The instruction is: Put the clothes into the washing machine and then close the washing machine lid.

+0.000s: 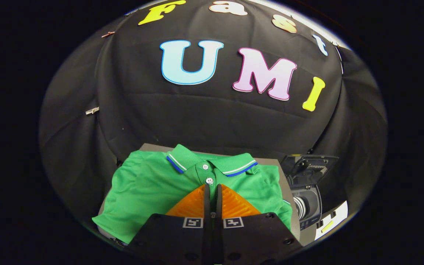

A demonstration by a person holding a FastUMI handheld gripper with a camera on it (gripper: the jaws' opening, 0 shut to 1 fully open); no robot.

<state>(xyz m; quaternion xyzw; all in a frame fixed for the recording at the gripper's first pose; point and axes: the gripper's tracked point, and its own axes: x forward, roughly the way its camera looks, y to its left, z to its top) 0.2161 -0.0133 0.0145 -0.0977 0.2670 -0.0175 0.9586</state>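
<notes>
Hand-held gripper (212,188): fingers nearly closed, nothing between | over green polo shirt (149,187) | washing machine (307,200) lid open

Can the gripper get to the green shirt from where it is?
Probably yes. The gripper hangs with its fingers nearly together right over the green shirt, just below its collar buttons, and nothing lies between them.

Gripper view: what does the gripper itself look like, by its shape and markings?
The gripper has two wedge-shaped fingers with ribbed faces, tapering to narrow tips and standing close together. Each rises from a broad, dark, flat-topped block with round screw holes. Two small square black-and-white tags sit on the blocks, one at each finger's base. No cables show.
</notes>
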